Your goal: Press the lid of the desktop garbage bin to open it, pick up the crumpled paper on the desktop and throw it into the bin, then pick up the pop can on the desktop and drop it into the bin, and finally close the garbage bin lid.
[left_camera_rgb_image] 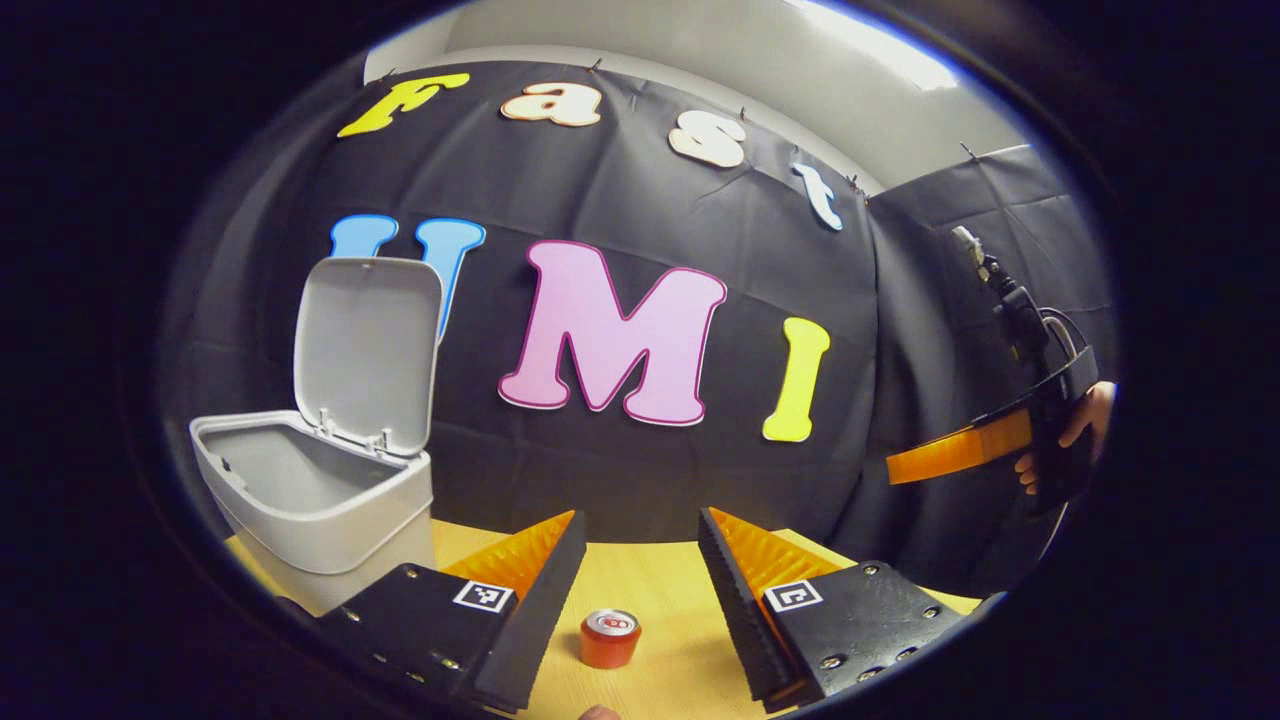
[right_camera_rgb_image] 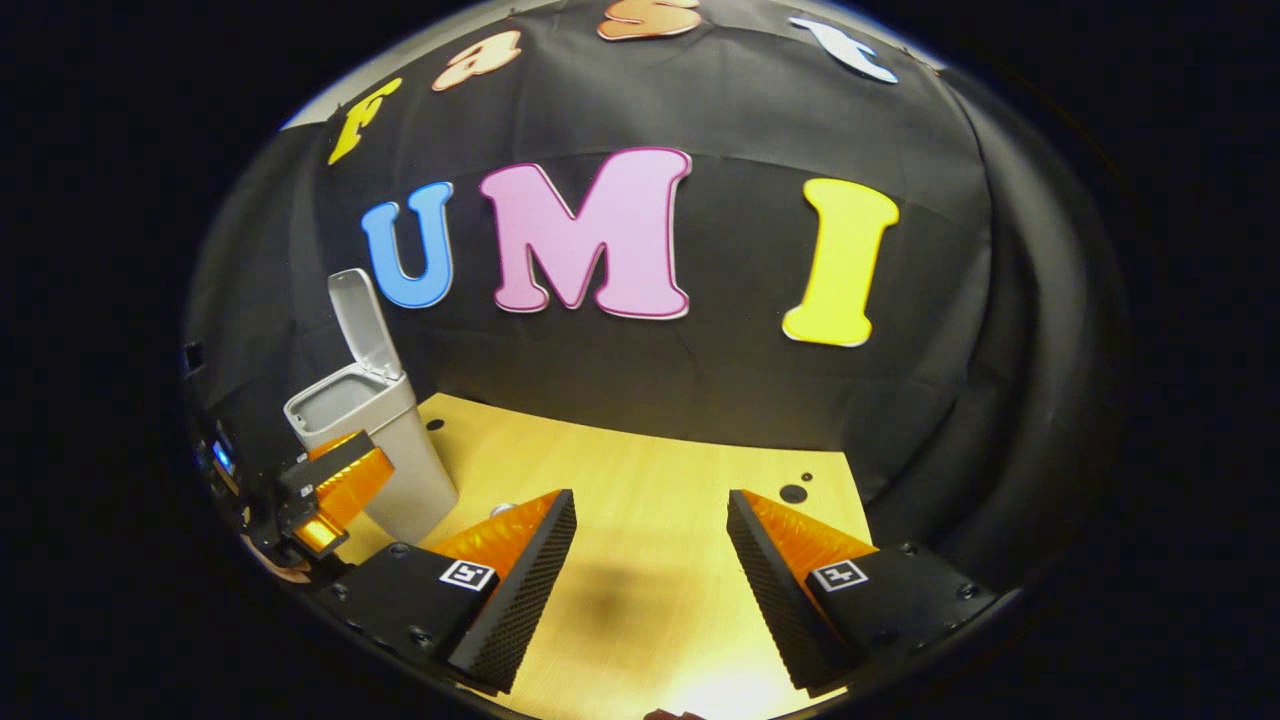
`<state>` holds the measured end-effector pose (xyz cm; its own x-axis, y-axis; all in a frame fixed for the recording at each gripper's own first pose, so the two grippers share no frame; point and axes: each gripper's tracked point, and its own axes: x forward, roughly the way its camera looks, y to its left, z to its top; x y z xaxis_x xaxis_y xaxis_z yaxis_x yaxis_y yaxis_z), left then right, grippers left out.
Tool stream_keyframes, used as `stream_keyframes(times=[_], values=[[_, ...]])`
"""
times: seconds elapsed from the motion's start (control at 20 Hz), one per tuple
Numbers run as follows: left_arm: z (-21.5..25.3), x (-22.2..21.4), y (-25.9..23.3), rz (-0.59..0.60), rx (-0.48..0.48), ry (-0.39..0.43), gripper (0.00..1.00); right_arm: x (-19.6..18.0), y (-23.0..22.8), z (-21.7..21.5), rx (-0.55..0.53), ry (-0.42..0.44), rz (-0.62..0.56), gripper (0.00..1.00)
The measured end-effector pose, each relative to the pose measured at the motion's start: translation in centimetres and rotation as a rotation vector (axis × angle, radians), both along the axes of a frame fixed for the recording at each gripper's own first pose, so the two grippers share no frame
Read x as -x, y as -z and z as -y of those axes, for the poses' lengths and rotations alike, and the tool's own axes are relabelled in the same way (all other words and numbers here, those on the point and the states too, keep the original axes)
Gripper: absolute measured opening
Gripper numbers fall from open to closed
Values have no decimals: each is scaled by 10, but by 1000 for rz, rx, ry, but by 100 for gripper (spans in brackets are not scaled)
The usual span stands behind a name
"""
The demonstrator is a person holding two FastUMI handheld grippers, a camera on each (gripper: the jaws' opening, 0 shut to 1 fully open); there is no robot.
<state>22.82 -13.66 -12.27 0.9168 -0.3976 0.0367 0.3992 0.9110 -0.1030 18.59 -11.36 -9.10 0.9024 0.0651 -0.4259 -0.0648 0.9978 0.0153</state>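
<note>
Your left gripper point(left_camera_rgb_image: 640, 580) is hovering with fingers spread, empty; the pop can point(left_camera_rgb_image: 610, 638) is standing upright on the desktop point(left_camera_rgb_image: 660, 570), centred just beyond them. The bin point(left_camera_rgb_image: 320, 500) is gaping far left. Your right gripper point(right_camera_rgb_image: 650, 560) is also spread, empty.

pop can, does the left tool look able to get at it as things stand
Probably yes. In the left gripper view the pop can stands upright on the table, straight ahead between the open fingers of the left tool. Nothing lies between them; the bin sits off to the side.
</note>
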Motion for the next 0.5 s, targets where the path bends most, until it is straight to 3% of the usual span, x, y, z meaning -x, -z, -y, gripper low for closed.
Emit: stream_keyframes(times=[0.5], values=[[24,-64,110,-144,-125,-58,77,-5,44,43,-40,81,-84,98]])
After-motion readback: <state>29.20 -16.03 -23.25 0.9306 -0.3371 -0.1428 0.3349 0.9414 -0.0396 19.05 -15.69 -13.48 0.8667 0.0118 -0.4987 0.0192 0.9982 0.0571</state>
